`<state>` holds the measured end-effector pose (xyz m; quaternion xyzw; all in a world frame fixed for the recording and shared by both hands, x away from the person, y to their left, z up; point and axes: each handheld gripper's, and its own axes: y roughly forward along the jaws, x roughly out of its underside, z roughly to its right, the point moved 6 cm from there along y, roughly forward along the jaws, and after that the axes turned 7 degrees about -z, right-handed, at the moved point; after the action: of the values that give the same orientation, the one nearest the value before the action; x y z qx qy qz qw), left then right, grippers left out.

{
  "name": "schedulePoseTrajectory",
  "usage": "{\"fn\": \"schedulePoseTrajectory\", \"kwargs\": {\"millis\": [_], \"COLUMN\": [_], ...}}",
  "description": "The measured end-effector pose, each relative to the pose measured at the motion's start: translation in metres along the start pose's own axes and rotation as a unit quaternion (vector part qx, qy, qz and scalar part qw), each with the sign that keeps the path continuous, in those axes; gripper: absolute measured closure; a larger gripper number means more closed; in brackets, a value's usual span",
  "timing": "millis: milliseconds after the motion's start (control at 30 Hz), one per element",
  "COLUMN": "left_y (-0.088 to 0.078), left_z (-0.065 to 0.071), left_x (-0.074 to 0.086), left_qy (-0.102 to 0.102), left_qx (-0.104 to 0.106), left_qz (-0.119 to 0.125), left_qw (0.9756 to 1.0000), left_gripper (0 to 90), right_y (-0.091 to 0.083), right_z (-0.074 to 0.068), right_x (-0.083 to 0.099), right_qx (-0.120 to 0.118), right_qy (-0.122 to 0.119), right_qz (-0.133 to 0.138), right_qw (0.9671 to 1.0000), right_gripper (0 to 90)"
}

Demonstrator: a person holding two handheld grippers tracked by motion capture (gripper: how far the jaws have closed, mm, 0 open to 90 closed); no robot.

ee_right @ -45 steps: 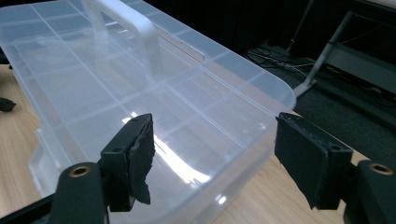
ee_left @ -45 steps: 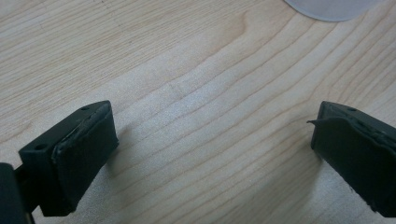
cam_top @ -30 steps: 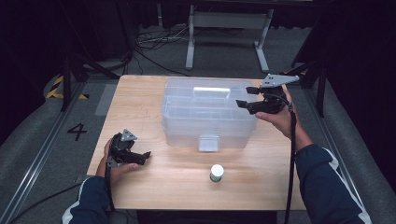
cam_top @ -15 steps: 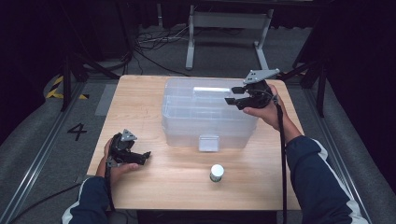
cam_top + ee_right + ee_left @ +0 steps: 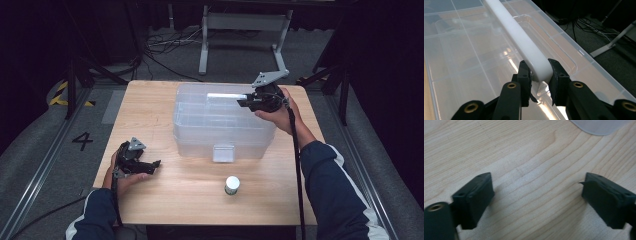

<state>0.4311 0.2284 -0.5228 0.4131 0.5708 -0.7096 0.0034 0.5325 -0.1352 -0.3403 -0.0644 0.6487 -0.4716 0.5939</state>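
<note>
Right gripper (image 5: 537,75) clamped on box (image 5: 220,120) handle (image 5: 524,42); far end cropped at 11 o'clock. Left gripper (image 5: 536,195) jaws apart.

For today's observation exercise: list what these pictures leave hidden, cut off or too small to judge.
- Contents of the clear storage box: high view, glare and the cloudy lid blur them.
- Far end of the white handle: right gripper view, cut off by the top edge.
- Small white-capped container: high view, too small to identify.
- Left gripper: left gripper view, body cut off by the bottom edge.
</note>
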Motion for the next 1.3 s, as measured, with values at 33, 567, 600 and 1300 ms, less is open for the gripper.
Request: {"fn": "schedulePoseTrajectory", "kwargs": {"millis": [33, 567, 600, 1300], "left_y": [0.0, -0.037, -0.039, -0.057], "left_z": [0.0, 0.012, 0.013, 0.05], "left_x": [-0.001, -0.046, -0.048, -0.086], "left_qy": [0.006, 0.048, 0.052, 0.111], "left_qx": [-0.003, -0.016, -0.017, 0.019], "left_qz": [0.0, 0.073, 0.076, 0.136], "left_qw": [1.0, 0.9961, 0.9956, 0.9842], "left_gripper": [22.1, 49.7, 52.7, 89.9], "right_y": [0.001, 0.0, 0.0, -0.002], "right_z": [0.0, 0.004, 0.004, 0.021], "right_x": [0.0, -0.005, -0.006, -0.026], "right_qx": [0.002, 0.008, 0.007, 0.005], "right_qy": [-0.002, -0.001, 0.0, 0.038], "right_qz": [-0.001, -0.021, -0.025, -0.049], "right_qw": [1.0, 0.9997, 0.9997, 0.9981], "right_gripper": [74.2, 74.7, 74.7, 74.1]}}
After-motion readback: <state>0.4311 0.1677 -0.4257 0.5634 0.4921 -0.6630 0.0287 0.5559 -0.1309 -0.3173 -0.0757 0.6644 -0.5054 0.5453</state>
